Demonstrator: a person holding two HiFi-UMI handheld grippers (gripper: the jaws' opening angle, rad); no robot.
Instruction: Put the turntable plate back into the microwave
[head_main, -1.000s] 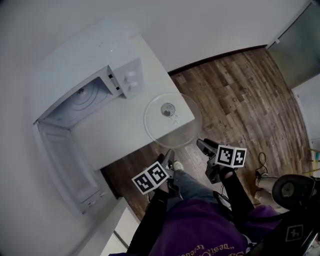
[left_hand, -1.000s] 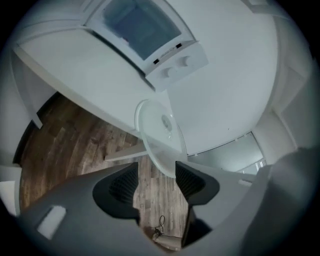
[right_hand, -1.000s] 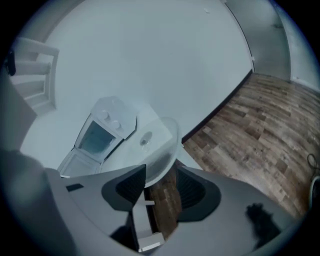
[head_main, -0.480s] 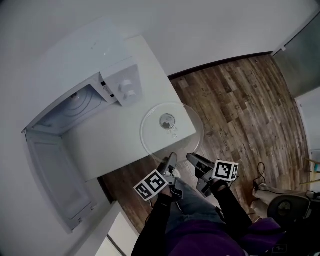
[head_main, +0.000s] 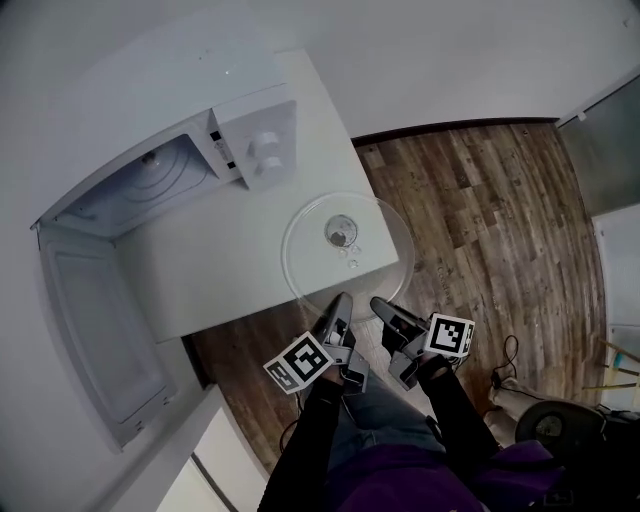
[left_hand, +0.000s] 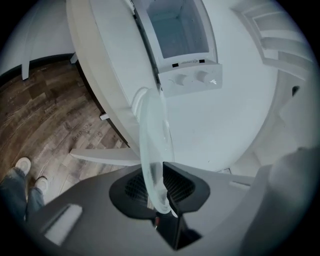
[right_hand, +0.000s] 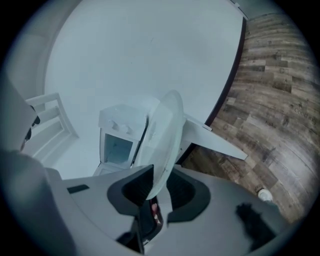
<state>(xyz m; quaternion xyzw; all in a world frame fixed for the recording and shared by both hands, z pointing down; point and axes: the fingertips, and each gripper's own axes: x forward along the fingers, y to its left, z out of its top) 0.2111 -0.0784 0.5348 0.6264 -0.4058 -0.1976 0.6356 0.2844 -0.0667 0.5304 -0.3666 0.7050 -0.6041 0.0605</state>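
Nearest the person, the left tool (left_hand: 157, 182) and the right tool (right_hand: 159, 182) have both just been closing, and each now pinches the near rim of the turntable plate (head_main: 330, 268) (two grips side by side, probably to keep the wide glass level). The plate lies flat on the counter (head_main: 220, 275) corner, its near edge overhanging the floor, which leaves room beneath for the jaws. Beyond stands the microwave (head_main: 255, 145), door (head_main: 85, 330) swung open to receive it.

home kitchen: microwave (head_main: 255, 140), wooden floor (head_main: 480, 220)
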